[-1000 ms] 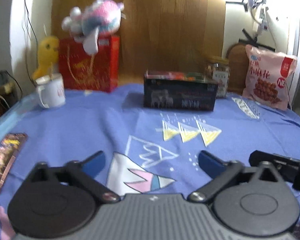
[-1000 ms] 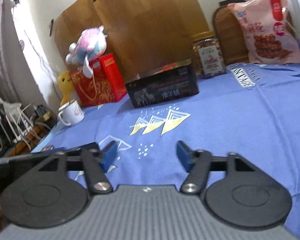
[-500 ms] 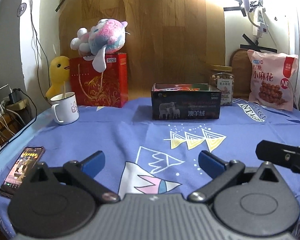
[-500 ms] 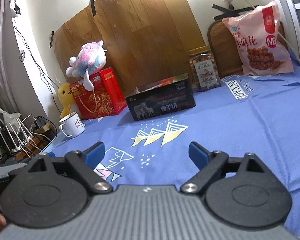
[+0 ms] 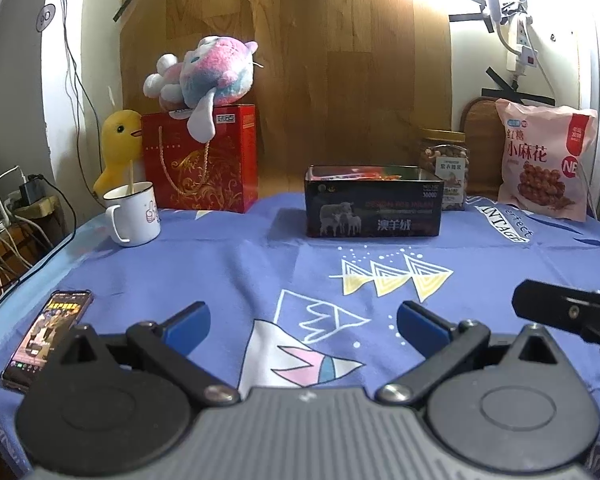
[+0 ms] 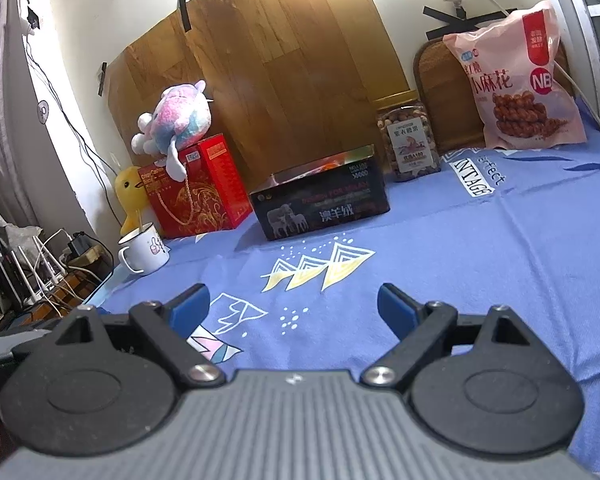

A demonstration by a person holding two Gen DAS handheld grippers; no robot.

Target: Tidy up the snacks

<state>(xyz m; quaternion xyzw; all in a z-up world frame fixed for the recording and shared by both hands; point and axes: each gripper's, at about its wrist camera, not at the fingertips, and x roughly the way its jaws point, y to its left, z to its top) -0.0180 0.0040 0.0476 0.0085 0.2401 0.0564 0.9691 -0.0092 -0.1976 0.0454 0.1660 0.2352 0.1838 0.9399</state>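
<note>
Both my tongs sit low over the blue cloth [image 5: 228,272], nothing in either. My left gripper [image 5: 303,322] has its blue pads spread wide, only printed cloth between them. My right gripper [image 6: 293,307] is spread wide too, empty. Landmark is the black box [image 5: 374,207], open-topped, sheep picture on its front, white characters 澳羊绒, and "3000D" at its top right corner; the reddish line of print across it is too blurred to read. Colourful packets show inside the box, unclear what they are. Just behind its right end stands the clear nut jar [image 5: 446,168] with a gold lid; its label text is too small to read. Further right of the box, leaning at the back, is the pink snack bag [image 5: 544,160], reading 小麻花 with a round "NB" badge. Left of the box: red gift bag [image 5: 202,160], plush toy [image 5: 204,72] on top of it, yellow duck [image 5: 118,148], white mug [image 5: 134,212]. Well left and nearer me than the box, a phone [image 5: 46,340] lies with its screen lit. Cloth print right of the box reads "perfect".
</note>
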